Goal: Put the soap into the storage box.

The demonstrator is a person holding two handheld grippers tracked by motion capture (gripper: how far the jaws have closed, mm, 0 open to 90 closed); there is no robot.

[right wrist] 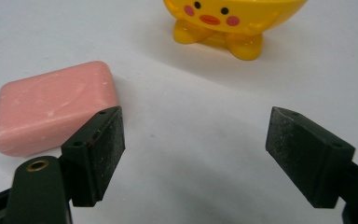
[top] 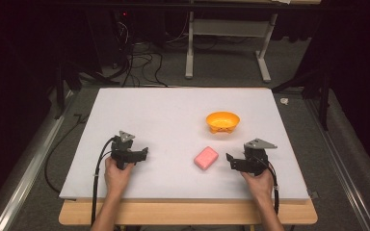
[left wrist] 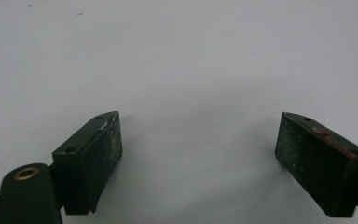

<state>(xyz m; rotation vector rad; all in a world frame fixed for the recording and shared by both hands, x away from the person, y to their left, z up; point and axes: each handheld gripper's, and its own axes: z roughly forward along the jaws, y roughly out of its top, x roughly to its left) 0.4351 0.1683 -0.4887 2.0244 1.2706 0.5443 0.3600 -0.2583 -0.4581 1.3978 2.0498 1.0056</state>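
A pink soap bar (top: 206, 158) lies flat on the white table top (top: 173, 115), and a yellow duck-faced bowl (top: 222, 121) stands behind it. My right gripper (top: 243, 161) rests low at the front right, just right of the soap, jaws wide apart with nothing between them. In the right gripper view the soap bar (right wrist: 51, 107) lies beyond the left jaw, the bowl (right wrist: 228, 23) stands ahead, and the gripper (right wrist: 193, 158) is open. My left gripper (top: 130, 155) sits at the front left, open over bare table (left wrist: 198, 161).
The white table top ends at a wooden front edge (top: 188, 211). Beyond the far edge are a white stand frame (top: 226, 43) and floor cables (top: 139, 62). A metal rail (top: 24, 168) runs along the left side.
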